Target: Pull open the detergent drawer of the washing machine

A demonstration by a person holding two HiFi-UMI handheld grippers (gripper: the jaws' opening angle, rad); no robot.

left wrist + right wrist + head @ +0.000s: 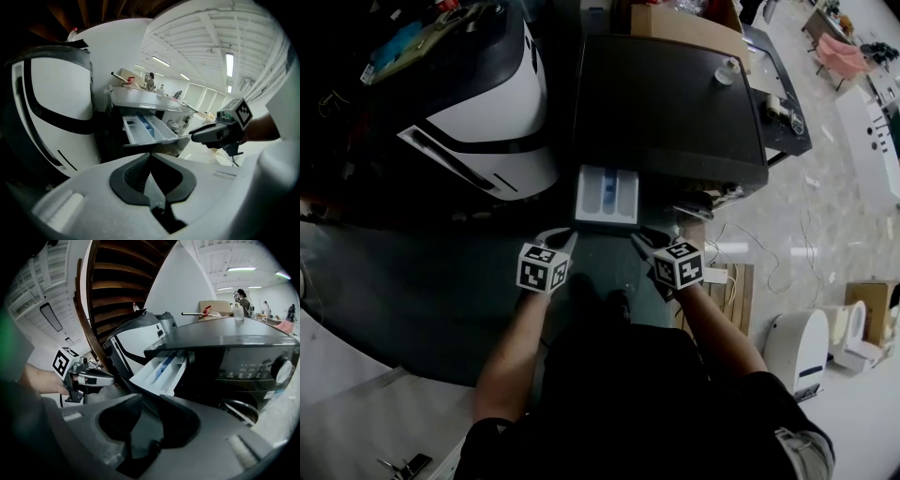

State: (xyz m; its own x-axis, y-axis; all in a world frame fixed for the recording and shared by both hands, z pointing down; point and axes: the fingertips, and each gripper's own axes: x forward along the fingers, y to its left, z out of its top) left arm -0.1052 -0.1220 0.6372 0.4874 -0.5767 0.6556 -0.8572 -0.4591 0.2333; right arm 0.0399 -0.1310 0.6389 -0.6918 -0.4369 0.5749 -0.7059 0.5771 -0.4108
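White plastic, head view: the detergent drawer (607, 195) stands pulled out from the front of the dark washing machine (666, 103). Its compartments are showing, just ahead of your two grippers.
Grippers, head view: your left gripper (569, 242) and right gripper (641, 242) point at the drawer's front corners. I cannot tell from here whether either one touches it.
Left gripper view: your jaws are pressed together with nothing in them. The detergent drawer (145, 130) lies ahead and apart from them, and the right gripper (196, 136) is just beside its front corner.
Right gripper view: your jaws stand part-way apart and empty. The detergent drawer (161, 373) slopes out to the left of the control panel (262, 369).
Handling: I judge it to be a light, stiff tray on slides, smooth-faced and likely slippery, and it may stop hard at its end.
Hold: take the front lip near its middle and pull straight out so it does not skew.
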